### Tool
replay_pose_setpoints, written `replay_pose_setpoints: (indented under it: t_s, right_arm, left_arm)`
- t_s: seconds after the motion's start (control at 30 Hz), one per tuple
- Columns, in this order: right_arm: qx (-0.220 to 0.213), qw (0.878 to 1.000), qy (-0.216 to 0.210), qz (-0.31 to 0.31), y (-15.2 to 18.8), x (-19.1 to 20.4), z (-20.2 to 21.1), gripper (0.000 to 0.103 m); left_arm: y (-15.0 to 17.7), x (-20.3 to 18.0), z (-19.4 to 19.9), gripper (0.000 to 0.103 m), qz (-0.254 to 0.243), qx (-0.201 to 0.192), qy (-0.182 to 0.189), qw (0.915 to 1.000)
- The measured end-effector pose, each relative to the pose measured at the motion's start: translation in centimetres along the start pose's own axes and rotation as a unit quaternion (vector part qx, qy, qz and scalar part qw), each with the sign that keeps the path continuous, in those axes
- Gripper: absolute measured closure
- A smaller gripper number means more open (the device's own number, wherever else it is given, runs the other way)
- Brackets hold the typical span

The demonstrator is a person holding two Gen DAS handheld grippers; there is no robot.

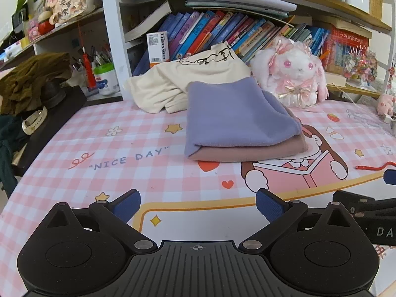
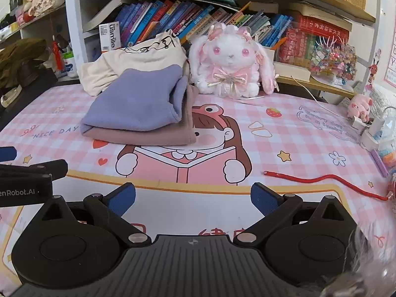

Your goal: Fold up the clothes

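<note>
A folded lilac garment lies on top of a folded mauve one on the pink checked desk mat. Behind the stack a cream garment sits crumpled against the shelf. My left gripper hovers open over the mat's near edge, well short of the stack, with nothing between its blue pads. My right gripper is open and empty too, beside the left one and right of the stack. Each gripper shows at the edge of the other's view.
A white and pink plush rabbit sits right of the clothes. A red cord lies on the mat at right, with chargers and small items beyond. Bookshelves back the desk. An olive cloth and a watch lie left.
</note>
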State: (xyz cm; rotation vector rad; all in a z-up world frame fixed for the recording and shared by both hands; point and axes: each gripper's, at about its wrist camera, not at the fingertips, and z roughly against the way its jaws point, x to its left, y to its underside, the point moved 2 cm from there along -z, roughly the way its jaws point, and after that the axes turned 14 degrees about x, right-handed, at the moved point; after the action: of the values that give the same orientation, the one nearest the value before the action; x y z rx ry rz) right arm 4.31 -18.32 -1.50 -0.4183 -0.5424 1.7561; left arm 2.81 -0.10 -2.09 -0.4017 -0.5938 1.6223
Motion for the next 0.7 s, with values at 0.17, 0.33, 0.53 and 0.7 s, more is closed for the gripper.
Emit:
replay_pose_setpoints:
  t_s: [0.17,0.33,0.53,0.7]
  right_arm:
    - [0.002,1.000,-0.004,0.008,-0.09,0.38,0.02,0.002]
    - [0.004,1.000,-0.004,0.007,-0.17,0.51,0.00,0.002]
    - [0.008,1.000,-0.006,0.007,-0.15,0.61,-0.15,0.002]
    - [0.012,1.000,-0.006,0.008,-0.17,0.71,-0.24,0.002]
  left_arm:
    - [-0.12,0.19,0.07,0.002,0.003,-0.001,0.001,1.0000]
    - [-0.19,0.29,0.07,0.002,0.004,-0.001,0.002,1.0000]
    - [-0.16,0.39,0.01,0.002,0.004,0.003,0.002,1.0000]
    - [-0.13,0.44,0.00,0.000,0.003,0.005,0.004,1.0000]
